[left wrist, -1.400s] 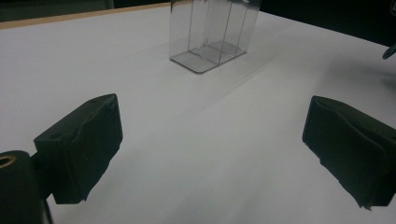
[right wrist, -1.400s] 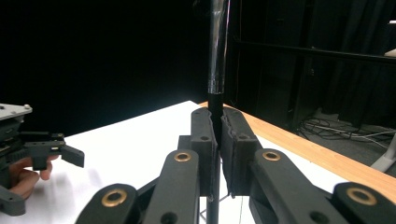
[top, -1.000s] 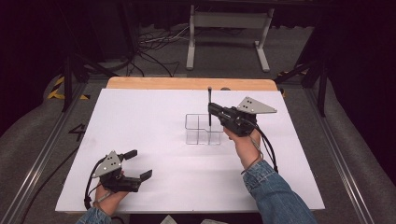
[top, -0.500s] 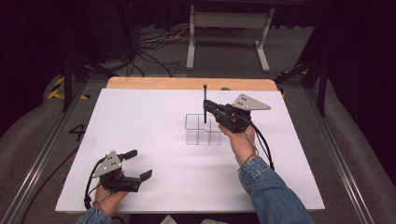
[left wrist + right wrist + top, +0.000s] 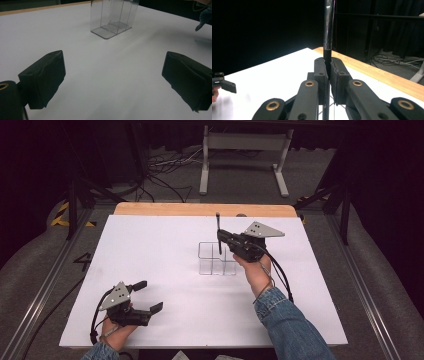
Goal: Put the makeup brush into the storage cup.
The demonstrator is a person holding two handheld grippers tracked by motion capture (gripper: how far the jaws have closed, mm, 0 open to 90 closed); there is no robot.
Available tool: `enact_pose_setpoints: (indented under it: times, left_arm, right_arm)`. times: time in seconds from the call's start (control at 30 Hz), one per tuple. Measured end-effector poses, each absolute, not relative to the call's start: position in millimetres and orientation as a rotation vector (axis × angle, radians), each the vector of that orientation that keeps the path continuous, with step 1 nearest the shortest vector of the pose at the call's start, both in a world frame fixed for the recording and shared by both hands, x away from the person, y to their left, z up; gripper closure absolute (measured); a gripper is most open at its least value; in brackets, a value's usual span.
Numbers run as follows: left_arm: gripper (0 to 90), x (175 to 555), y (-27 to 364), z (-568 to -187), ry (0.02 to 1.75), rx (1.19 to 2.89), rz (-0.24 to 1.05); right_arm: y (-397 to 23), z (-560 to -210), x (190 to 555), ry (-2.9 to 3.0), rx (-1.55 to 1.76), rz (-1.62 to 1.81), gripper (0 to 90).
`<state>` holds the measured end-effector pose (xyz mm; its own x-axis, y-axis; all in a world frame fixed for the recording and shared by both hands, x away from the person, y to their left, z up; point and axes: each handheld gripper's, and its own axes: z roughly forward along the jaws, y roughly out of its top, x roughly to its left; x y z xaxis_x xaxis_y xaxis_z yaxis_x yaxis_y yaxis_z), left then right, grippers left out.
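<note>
Here's the right gripper point(image 5: 220, 236), sitting just right of centre in the high view, clamped tight on a thin black rod point(image 5: 218, 227) that stands upright. The rod hangs over the clear divided holder point(image 5: 216, 259) at mid-frame, its lower end dipping behind the holder's top edge; whether it has entered a compartment I can't tell. From the right gripper view the picture is plain: the pads point(image 5: 322, 75) are pinched on the rod point(image 5: 328, 32), which runs straight up out of the top of the frame and down between the linkages.

The step looks like lowering this rod into one cell of the holder. To do it well, I'd say: keep the rod vertical, line its tip up over the middle of a single cell rather than over a divider wall, and come down slowly. That holder is light and clear-walled, so a sideways nudge could shove or tip it. Let go only once the tip rests on the bottom.

Down in the lower left of the high view, the left gripper point(image 5: 145, 296) rests low over the white surface point(image 5: 150, 250), jaws spread wide, nothing between them. Its own view confirms it: two pads point(image 5: 43, 77) far apart, with the holder point(image 5: 112, 18) at the top of that frame.
</note>
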<state>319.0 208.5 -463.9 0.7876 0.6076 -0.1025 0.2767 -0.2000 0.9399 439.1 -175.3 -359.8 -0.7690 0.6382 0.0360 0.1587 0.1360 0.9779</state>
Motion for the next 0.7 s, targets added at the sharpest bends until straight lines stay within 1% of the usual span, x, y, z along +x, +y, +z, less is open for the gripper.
enact_pose_setpoints:
  times: [0.7]
  left_arm:
    - [5.7, 318.6, 208.4, -463.8, 0.687, 1.792, 0.340]
  right_arm:
    - [-169.7, -378.3, 440.1, 2.089, 0.792, 1.616, 84.1]
